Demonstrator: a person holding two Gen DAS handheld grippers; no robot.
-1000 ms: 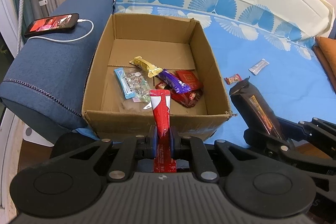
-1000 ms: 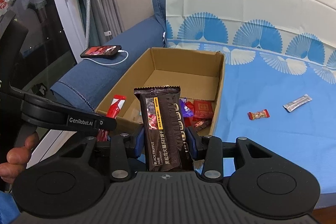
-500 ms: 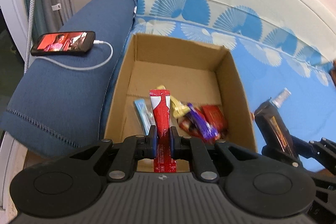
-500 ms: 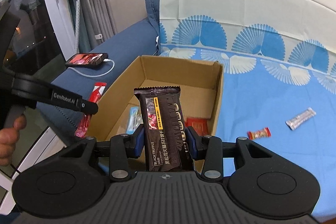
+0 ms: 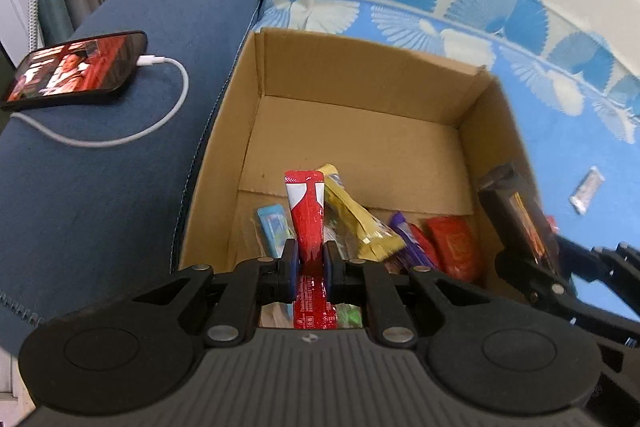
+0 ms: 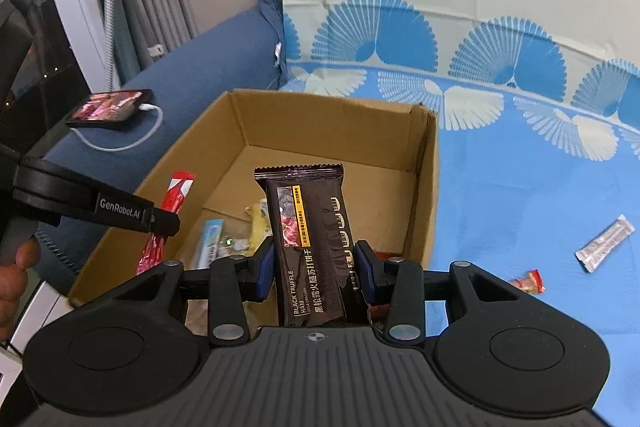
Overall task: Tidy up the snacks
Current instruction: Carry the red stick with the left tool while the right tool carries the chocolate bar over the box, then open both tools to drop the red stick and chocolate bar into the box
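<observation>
While our left gripper pinches a red stick sachet upright over the near end of the cardboard box, our right gripper clamps a dark cracker packet just above the box's near right corner. Yellow, purple, red and pale blue snacks lie inside. On the blue fan-patterned cover to the right rest a silver sachet and a small red candy. On the sofa arm lies a charging phone.

Both grippers were matte black plastic with silver screws and blue-padded fingers; the left gripper bore white "GenRobot.AI" lettering.
</observation>
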